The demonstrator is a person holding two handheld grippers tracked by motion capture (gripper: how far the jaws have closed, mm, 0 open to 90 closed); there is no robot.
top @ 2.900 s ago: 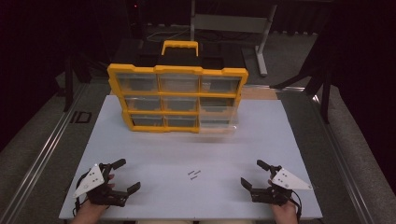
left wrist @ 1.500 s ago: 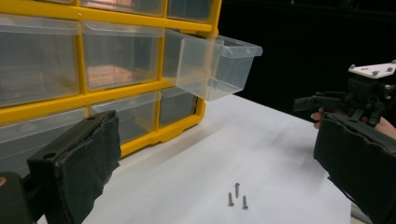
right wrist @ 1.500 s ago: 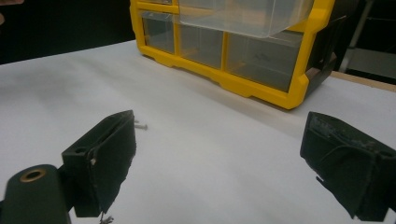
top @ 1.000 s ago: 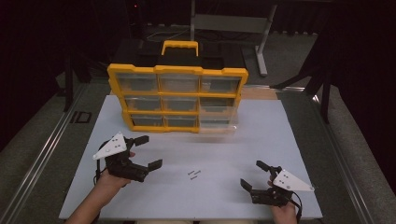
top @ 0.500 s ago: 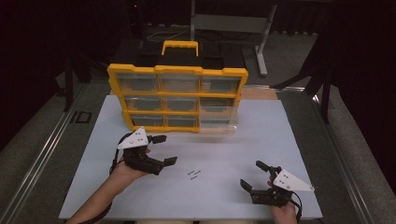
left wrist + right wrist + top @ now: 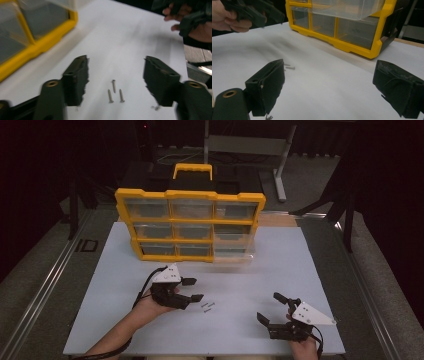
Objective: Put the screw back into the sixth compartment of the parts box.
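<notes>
A yellow box (image 6: 190, 227) with nine little see-through drawers stands at the 12 o'clock end of the white table (image 6: 300, 270). It has a yellow handle (image 6: 192, 170) on top. The drawer (image 6: 231, 251) at the bottom right of the box is pulled out toward the person. It is too hard to tell what is inside the drawers.

Three small screws (image 6: 207, 306) lie together on the table, near the middle and a bit toward 6 o'clock. They are well apart from the yellow box.

The left gripper (image 6: 193, 290) is held just beside the screws, at their 9 o'clock side, pointing at them. Its jaws are wide apart and hold nothing. In the left gripper view the screws (image 6: 114, 92) lie on the table between the two jaws, not touching them.

The right gripper (image 6: 272, 307) sits near the 5 o'clock corner of the table. Its jaws are wide apart too and hold nothing. The screws are at its 9 o'clock side, a little way off.
</notes>
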